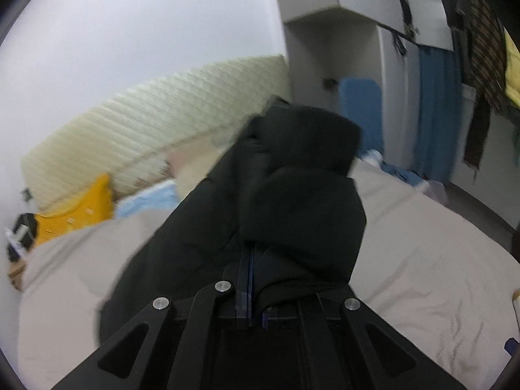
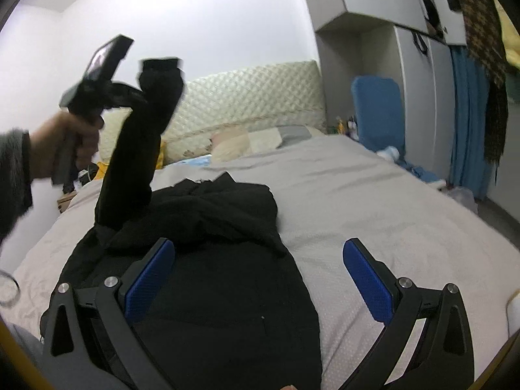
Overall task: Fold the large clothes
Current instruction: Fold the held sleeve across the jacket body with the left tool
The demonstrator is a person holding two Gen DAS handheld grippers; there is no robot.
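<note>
A large black garment (image 2: 227, 260) lies crumpled on the grey bed sheet (image 2: 373, 201). My left gripper (image 1: 256, 253) is shut on one black sleeve (image 1: 292, 178), which drapes over its fingers. In the right wrist view the left gripper (image 2: 143, 91) is held high at the left, lifting that sleeve (image 2: 136, 149) up off the bed. My right gripper (image 2: 258, 260) is open and empty, its blue pads (image 2: 367, 279) spread just above the garment's body.
A quilted cream headboard (image 2: 253, 94) and pillows (image 2: 243, 139) lie at the far end of the bed. A yellow object (image 1: 78, 208) sits at the left. A blue chair (image 2: 377, 107), blue curtain (image 2: 468, 113) and hanging clothes (image 2: 481, 32) stand at the right.
</note>
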